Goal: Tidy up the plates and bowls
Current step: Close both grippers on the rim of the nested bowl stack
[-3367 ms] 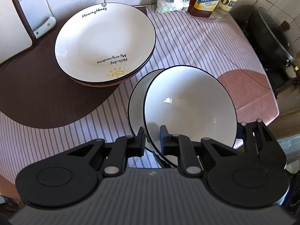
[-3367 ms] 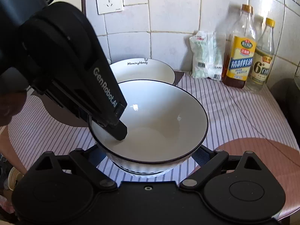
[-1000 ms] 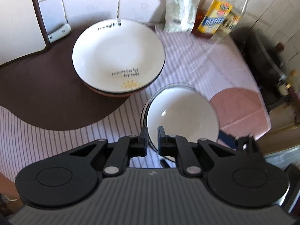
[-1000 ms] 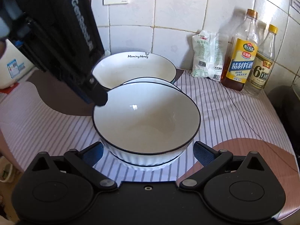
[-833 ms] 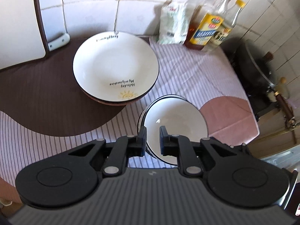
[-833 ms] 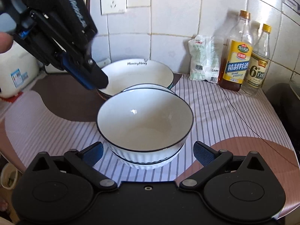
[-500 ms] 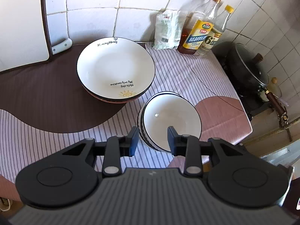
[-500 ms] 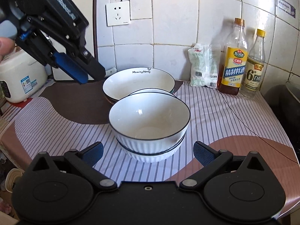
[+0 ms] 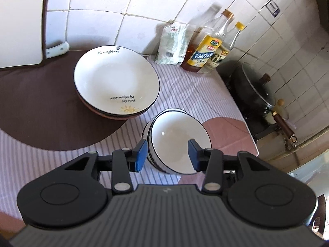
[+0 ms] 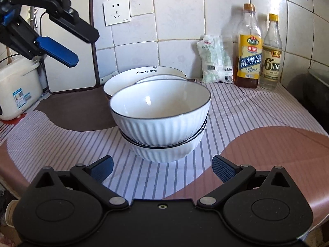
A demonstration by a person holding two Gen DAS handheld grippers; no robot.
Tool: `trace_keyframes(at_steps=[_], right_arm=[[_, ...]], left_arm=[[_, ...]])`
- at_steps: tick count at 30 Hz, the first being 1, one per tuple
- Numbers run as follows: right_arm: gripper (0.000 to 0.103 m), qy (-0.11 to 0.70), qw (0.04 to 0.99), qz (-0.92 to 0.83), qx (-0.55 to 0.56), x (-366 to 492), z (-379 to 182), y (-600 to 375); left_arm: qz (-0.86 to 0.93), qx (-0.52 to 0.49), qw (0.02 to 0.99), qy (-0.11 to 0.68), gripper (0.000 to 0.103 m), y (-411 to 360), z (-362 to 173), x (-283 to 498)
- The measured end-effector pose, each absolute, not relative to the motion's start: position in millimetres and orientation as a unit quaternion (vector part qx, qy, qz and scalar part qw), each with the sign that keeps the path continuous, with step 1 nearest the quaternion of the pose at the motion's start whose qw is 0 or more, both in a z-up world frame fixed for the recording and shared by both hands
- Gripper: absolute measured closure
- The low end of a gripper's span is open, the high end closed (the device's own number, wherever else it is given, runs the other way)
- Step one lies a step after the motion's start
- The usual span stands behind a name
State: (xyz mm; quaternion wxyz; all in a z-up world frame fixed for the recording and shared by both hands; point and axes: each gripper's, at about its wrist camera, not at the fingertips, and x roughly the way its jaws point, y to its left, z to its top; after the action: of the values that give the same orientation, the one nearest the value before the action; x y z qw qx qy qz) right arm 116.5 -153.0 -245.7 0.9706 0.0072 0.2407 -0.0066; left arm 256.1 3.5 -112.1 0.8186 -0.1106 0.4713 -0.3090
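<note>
Left gripper opening, empty, above stacked bowls; right gripper wide, seemingly empty.

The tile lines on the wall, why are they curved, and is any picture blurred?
Fisheye distortion bends the wall tiles in both views; left wrist view is softly blurred, smearing the plate lettering; right wrist view is sharper, with a glare spot inside the top bowl.

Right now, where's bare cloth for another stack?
Free: striped cloth between the bowl stack and bottles; the pink patch right of the bowls. Crowded: the plate stack sits just behind the bowls.
</note>
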Motion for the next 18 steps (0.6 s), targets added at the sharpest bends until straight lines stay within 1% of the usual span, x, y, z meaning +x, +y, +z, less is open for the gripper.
trace_keyframes(at_steps=[3,6,9,13,18], right_arm=[[0.0,0.258,0.966,0.006,-0.004,128.8,-253.8,-151.5],[0.0,0.26,0.965,0.017,-0.011,136.5,-259.1,-149.5],[0.0,0.268,0.963,0.014,0.006,147.7,-267.4,-153.5],[0.0,0.253,0.967,0.011,0.006,156.5,-269.9,-153.7],[0.0,0.244,0.97,0.017,0.013,166.4,-268.2,-156.1]], left_arm=[[-0.315,-0.113,0.817,0.471,0.061,3.4,-128.8,265.4],[-0.316,-0.117,0.811,0.478,0.061,0.7,-146.1,276.8],[-0.316,-0.124,0.798,0.497,0.06,-4.8,-164.8,289.1],[-0.322,-0.136,0.777,0.523,0.057,-13.0,-187.9,304.1],[-0.343,-0.152,0.755,0.538,0.057,-21.0,-212.3,316.8]])
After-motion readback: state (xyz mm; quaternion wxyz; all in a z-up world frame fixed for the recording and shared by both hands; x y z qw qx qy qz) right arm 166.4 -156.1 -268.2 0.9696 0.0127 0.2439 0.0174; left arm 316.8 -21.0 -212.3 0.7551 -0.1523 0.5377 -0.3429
